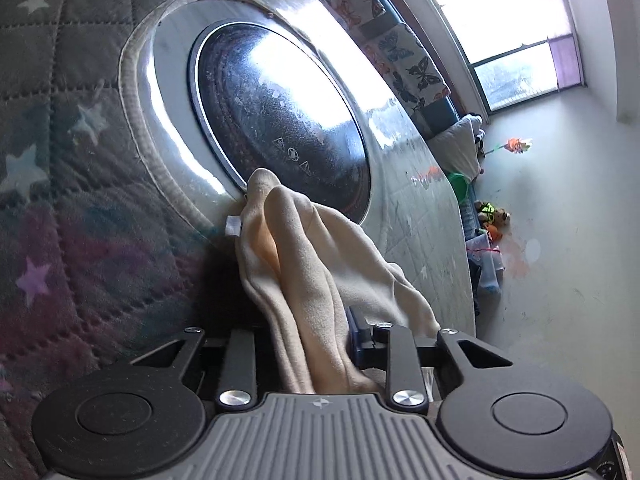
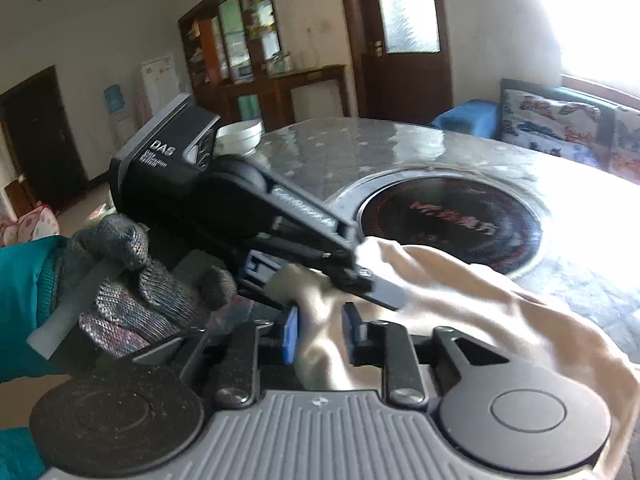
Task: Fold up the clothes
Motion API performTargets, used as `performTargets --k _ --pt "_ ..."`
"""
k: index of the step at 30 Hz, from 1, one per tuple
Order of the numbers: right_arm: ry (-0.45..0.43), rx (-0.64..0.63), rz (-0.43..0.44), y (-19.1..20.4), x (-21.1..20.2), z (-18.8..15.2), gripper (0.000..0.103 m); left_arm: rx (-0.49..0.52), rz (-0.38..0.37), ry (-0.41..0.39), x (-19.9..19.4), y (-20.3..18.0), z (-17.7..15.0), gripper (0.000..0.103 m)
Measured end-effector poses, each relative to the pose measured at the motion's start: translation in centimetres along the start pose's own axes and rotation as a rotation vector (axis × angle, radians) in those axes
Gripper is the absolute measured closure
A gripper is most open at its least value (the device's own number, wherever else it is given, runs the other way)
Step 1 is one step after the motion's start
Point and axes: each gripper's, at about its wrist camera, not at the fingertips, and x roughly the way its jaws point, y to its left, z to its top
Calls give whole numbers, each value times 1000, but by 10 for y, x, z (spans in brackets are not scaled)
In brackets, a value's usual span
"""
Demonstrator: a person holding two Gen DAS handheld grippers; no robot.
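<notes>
A cream cloth garment is bunched and held up over the quilted star-pattern table cover. My left gripper is shut on the cream garment, which runs between its fingers toward the round glass cooktop. In the right wrist view my right gripper is shut on the same cream garment, its blue pads pressing a fold. The left gripper body lies just ahead, held by a gloved hand.
A round cooktop is set in the table middle. White bowls stand at the far table edge. A butterfly-print sofa lines the window wall. Toys and a pillow lie beyond the table.
</notes>
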Motion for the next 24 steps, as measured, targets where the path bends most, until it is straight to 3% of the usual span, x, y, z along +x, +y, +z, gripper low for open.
performTargets --k 3,13,14,22,24 --pt "-12 46 -56 -15 -17 -6 70 25 9 -2 0 -3 0 72" --pt "-28 303 -392 -113 -59 -49 58 77 34 -8 2 -11 -3 72" --pt "-29 327 -404 -120 -59 -54 54 87 40 -10 2 -13 -3 71" --pt "-59 419 -343 -144 -48 -68 57 144 93 -14 5 -27 -9 70" --pt "-65 423 -318 -144 -47 -67 71 165 106 -19 6 -30 -11 71"
